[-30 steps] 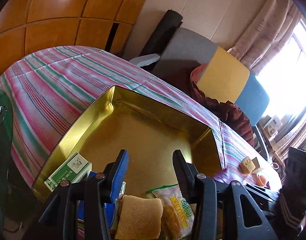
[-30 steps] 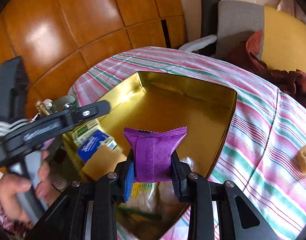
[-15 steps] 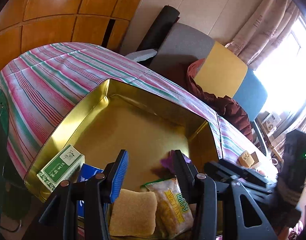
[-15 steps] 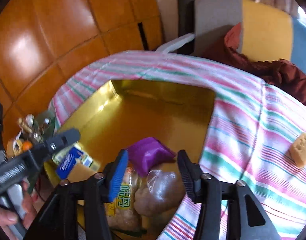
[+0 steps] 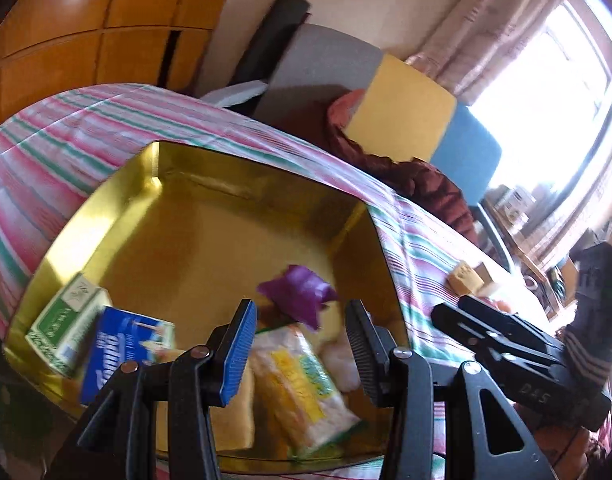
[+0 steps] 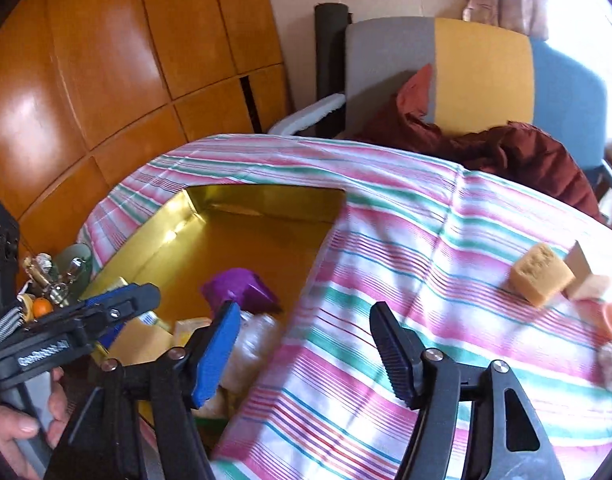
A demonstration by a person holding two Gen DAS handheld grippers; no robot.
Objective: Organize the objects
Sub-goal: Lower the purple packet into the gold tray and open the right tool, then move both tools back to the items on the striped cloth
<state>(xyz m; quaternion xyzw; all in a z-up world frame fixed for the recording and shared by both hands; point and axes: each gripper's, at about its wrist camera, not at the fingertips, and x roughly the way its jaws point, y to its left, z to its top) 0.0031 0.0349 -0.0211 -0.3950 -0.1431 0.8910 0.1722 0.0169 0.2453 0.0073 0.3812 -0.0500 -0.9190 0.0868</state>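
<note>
Striped tablecloth (image 6: 385, 216) covers table; wood-panel wall behind.

Purple packet (image 5: 300, 294) lies loose inside gold tin (image 5: 106, 208), atop yellow snack bag (image 5: 302, 376) near tin's right wall. Green box (image 5: 66, 320), blue box (image 5: 122, 348) along left wall.

Right gripper (image 6: 306, 344) over cloth just beside tin, jaws opening, nothing between.

Left gripper (image 5: 302, 344) above tin's near end, jaws parted, empty.

Sponge cube (image 6: 541, 274), small items on cloth, well apart from tin.
</note>
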